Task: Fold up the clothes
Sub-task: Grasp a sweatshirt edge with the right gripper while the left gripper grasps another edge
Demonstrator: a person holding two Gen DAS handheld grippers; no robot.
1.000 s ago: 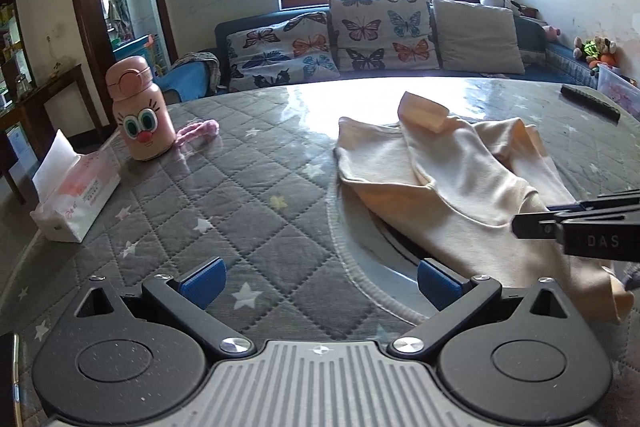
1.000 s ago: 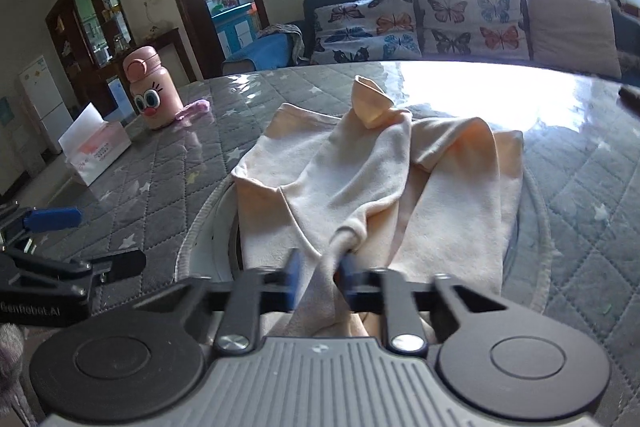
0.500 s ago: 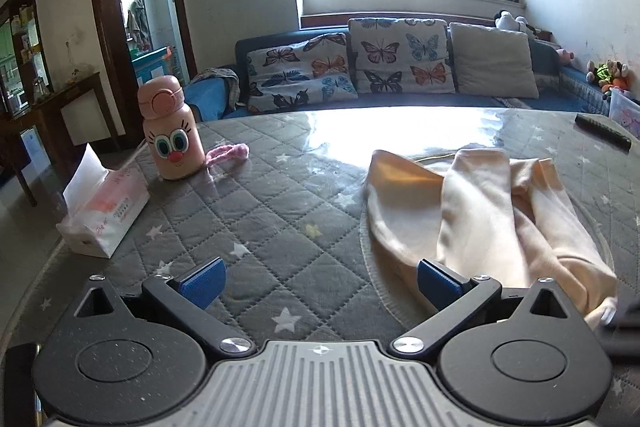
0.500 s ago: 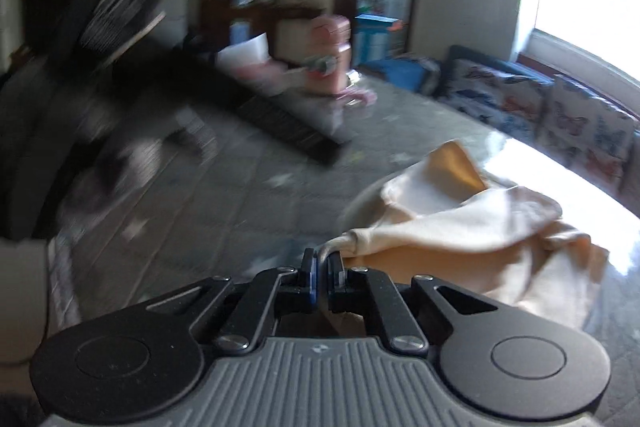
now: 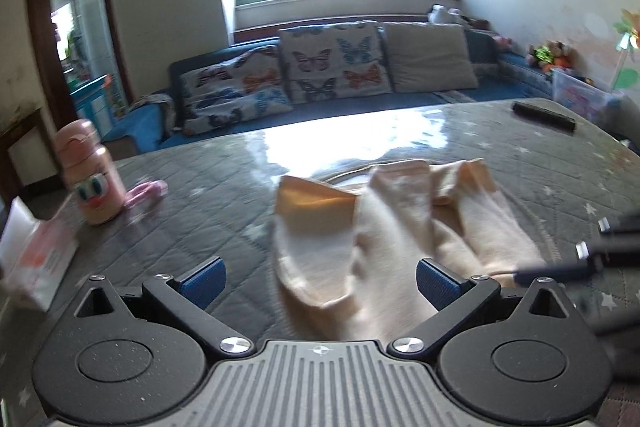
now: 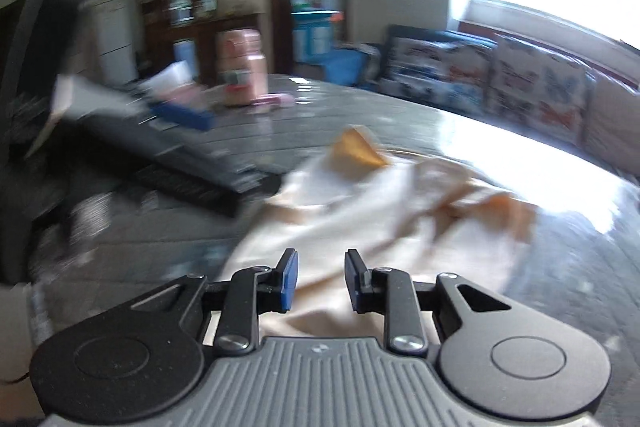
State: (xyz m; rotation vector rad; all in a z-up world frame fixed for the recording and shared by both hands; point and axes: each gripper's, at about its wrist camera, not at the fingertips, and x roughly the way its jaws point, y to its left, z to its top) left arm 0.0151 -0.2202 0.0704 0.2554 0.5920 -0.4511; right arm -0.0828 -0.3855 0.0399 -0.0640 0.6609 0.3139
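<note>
Left wrist view: your left gripper (image 5: 318, 279) has its blue-padded jaws spread wide, with nothing pinched. The cream-coloured knit garment (image 5: 384, 227) lies crumpled on the grey quilted star-pattern table cover (image 5: 200, 195), and its near folds reach in between the spread pads without touching either one. One corner of the garment is turned up, showing a tan underside. At far left stand a pink cartoon-face drinking bottle (image 5: 94, 179) and a white tissue box (image 5: 34, 251), well apart from the garment. A dark flat remote control (image 5: 544, 115) lies at the far right of the table. The right gripper's tips enter from the right edge, just beside the garment.

Right wrist view: your right gripper (image 6: 318, 281) has its jaws partly apart; they have just been opening. The garment (image 6: 360, 211) lies under and beyond the pads, and cloth shows in the gap, but the pads do not press on it. This view is motion-blurred. The left gripper (image 6: 160, 143) appears at left, beside the garment's edge.
</note>
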